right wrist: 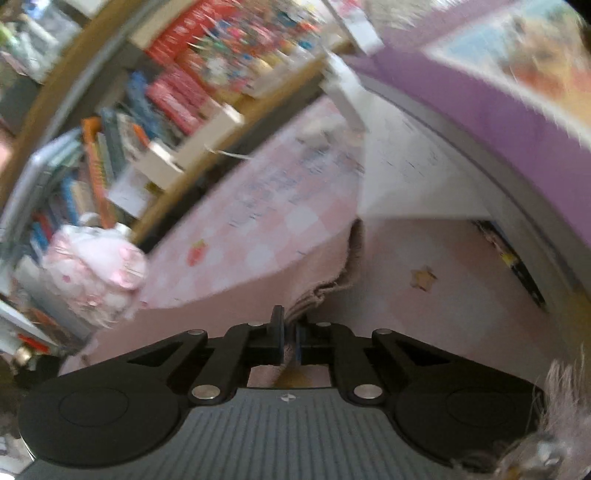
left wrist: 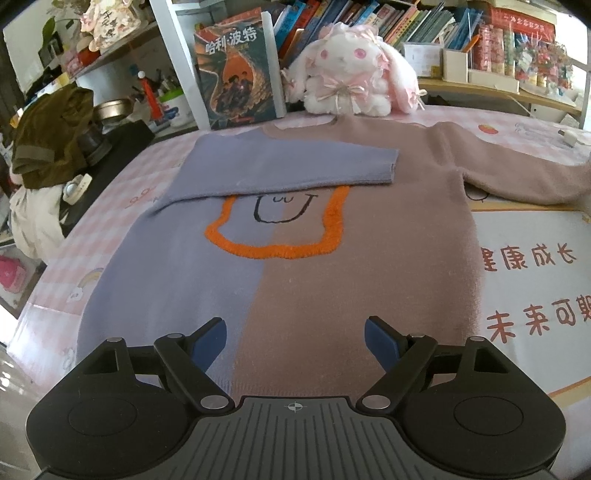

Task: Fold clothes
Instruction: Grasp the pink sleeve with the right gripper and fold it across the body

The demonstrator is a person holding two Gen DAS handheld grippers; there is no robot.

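Blue-padded jaws on my left gripper point(left wrist: 295, 341) stood wide apart with nothing between them, hovering just above the lower hem of the sweater point(left wrist: 280, 240). My right gripper point(right wrist: 290, 341) was clenched tight, its jaws pinching the ribbed cuff of the brown sleeve point(right wrist: 325, 284), which bunched up just ahead of the pads; that view was blurred, so I could not make out much more of the cloth there.

From the left wrist camera I saw the sweater lying flat on the worktop point(left wrist: 535, 280), front up, its left half lavender and its right half dusty brown. An orange outline point(left wrist: 277, 229) with a small black drawn face sat on the chest. The lavender sleeve point(left wrist: 266, 168) was already folded across the chest, covering the top of the orange outline, while the brown sleeve still stretched out toward the right edge of that view.

The worktop was covered in a pink checked cloth with cartoon prints and some Chinese writing. Beyond the collar sat a white and pink plush rabbit point(left wrist: 351, 70), and just beside it to the left stood a book point(left wrist: 236, 77) upright. Behind them ran shelves packed with books point(left wrist: 369, 18). An olive-green garment point(left wrist: 48, 136) lay heaped at the far left, off the worktop.
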